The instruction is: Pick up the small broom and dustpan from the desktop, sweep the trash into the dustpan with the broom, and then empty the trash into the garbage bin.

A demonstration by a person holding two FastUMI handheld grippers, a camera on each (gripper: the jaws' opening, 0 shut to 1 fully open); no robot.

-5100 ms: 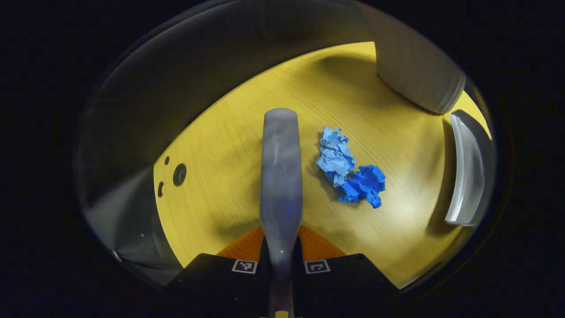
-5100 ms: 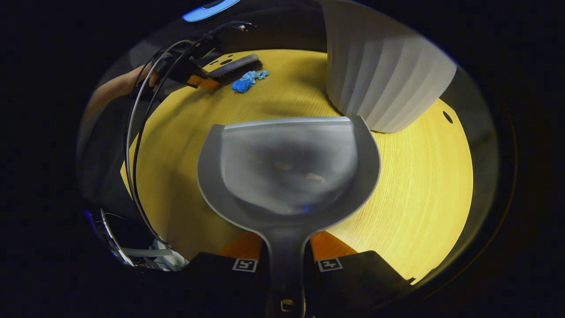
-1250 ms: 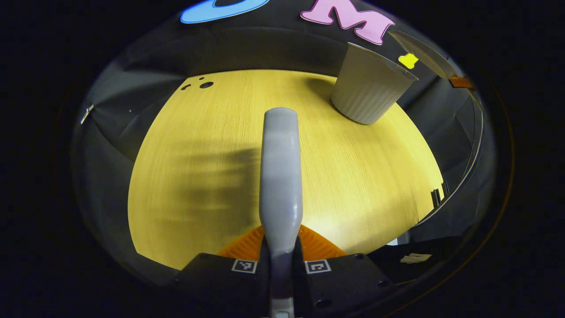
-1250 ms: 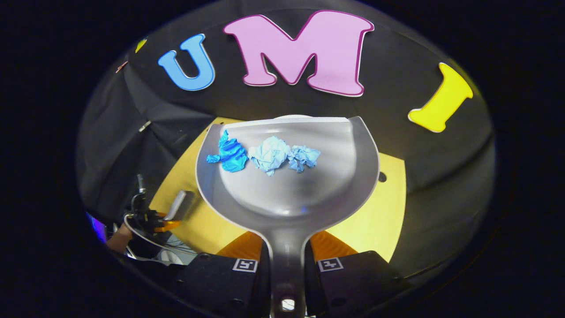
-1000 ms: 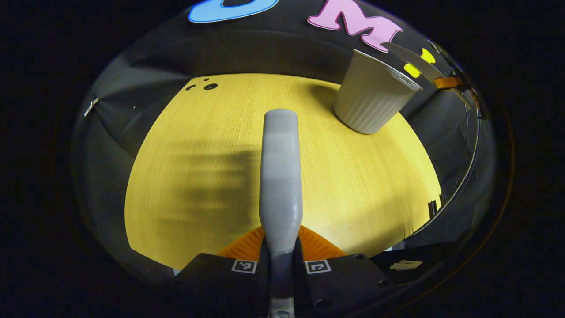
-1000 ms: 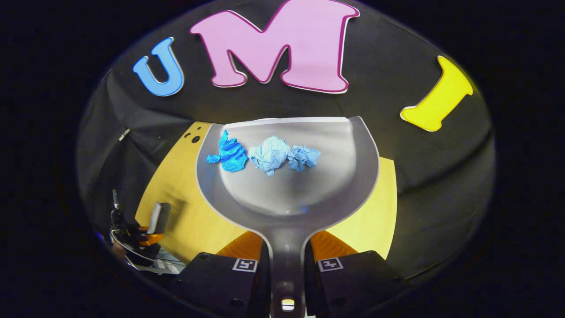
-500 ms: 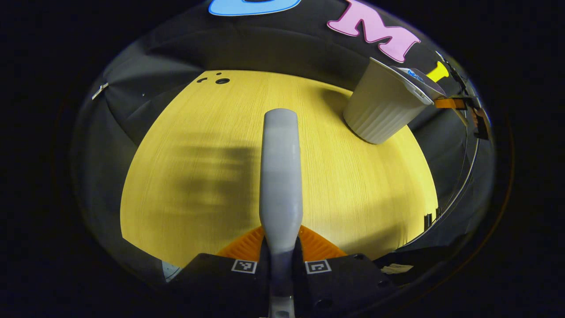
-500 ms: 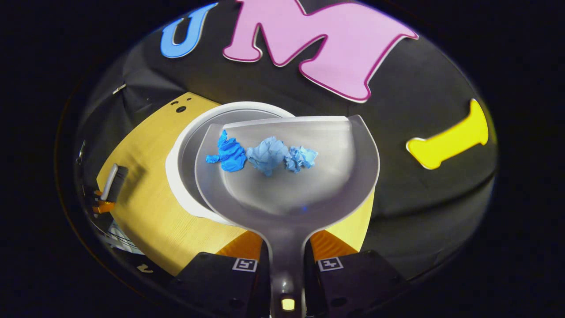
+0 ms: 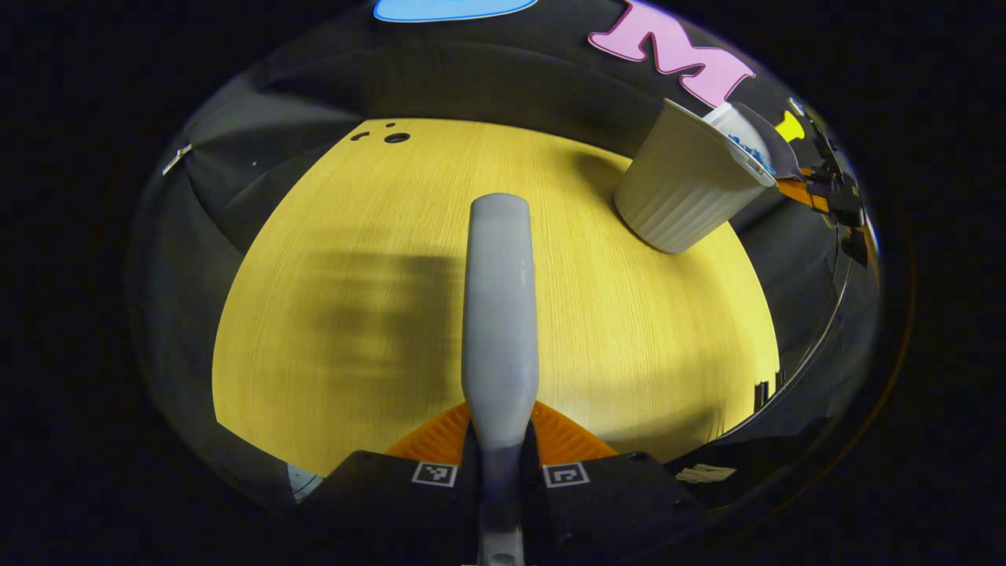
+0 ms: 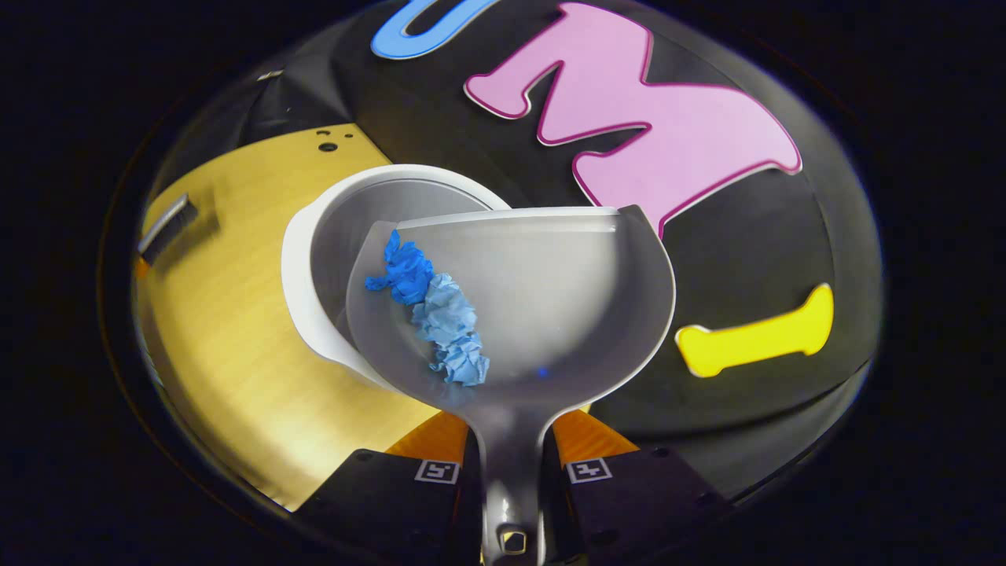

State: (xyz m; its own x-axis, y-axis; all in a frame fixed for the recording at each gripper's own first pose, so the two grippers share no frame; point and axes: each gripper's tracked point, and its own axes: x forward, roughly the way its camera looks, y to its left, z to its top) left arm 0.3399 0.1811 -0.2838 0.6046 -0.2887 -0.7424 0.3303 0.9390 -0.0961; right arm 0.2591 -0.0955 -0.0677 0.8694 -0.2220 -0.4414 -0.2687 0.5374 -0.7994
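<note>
My right gripper (image 10: 511,456) is shut on the handle of the grey dustpan (image 10: 550,291), which is tilted to its left over the open white garbage bin (image 10: 302,267). Crumpled blue paper balls (image 10: 436,310) lie along the pan's left inner wall, above the bin's mouth. My left gripper (image 9: 501,452) is shut on the grey broom (image 9: 499,314), held above the yellow desktop (image 9: 629,330). In the left gripper view the ribbed white bin (image 9: 684,192) stands at the far right with the dustpan (image 9: 766,141) tipped over its rim. The broom (image 10: 167,226) shows small at the left in the right gripper view.
The yellow desktop (image 10: 228,377) has small cable holes (image 9: 395,137) near its far edge. Black cloth walls close the booth behind the bin. A cable (image 9: 833,283) curves down past the desk's right edge.
The dustpan has come over the bin and rolled to its left; the paper balls have slid from the pan's far side to its left wall. The broom has stayed almost still above the desk.
</note>
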